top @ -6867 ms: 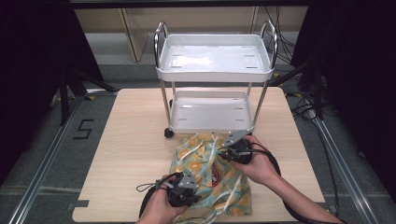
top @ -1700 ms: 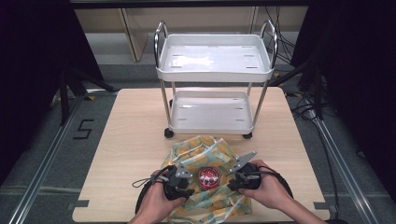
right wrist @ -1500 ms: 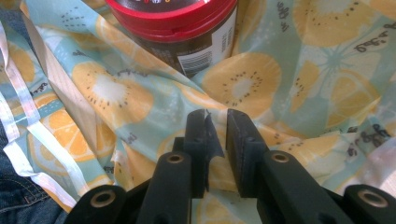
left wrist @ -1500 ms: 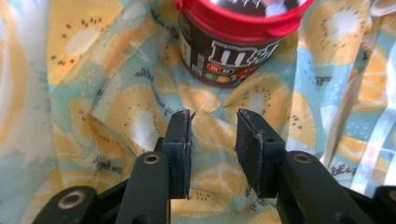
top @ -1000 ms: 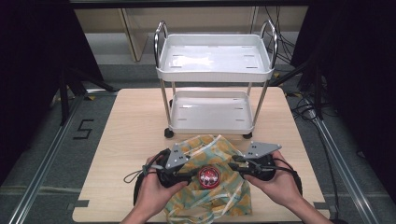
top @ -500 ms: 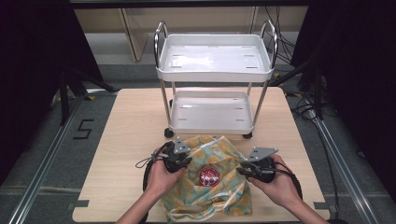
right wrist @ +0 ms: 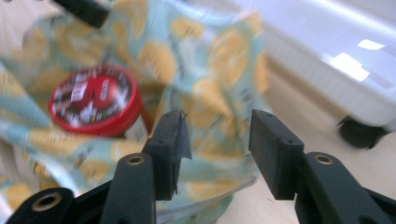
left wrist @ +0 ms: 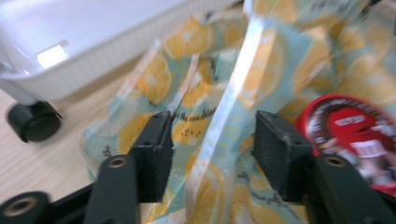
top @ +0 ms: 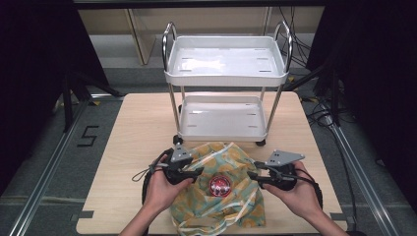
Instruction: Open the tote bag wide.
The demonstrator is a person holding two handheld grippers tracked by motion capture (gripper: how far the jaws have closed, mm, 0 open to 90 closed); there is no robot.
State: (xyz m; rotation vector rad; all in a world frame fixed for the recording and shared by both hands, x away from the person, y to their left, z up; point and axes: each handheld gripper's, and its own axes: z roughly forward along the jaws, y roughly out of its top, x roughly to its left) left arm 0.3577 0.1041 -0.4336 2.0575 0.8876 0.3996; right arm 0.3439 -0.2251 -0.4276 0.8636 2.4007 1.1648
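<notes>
A cloth bag [top: 231,160] printed with lemons lies open on the wooden table, and a red-lidded can [top: 221,184] stands inside it. My left gripper [top: 197,172] is at the bag's left edge. Its jaws have just been opening; a pale strap of the bag [left wrist: 187,70] runs loose between them, with the can [left wrist: 355,135] to their right. My right gripper [top: 251,175] is at the bag's right edge. Its jaws have also just been opening, and the bag's cloth [right wrist: 210,60] lies unpressed between and behind them. The can [right wrist: 93,105] is to their left.
A white two-tier cart [top: 223,78] stands on the table just behind the bag, its lower tray [top: 221,133] and a black caster [left wrist: 32,121] close to the cloth. Bare tabletop [top: 128,132] lies to the left and right.
The left gripper has come down and slightly nearer, along the bag's left edge. The right gripper has hardly moved. The bag's top edge sits lower and slacker around the can.
</notes>
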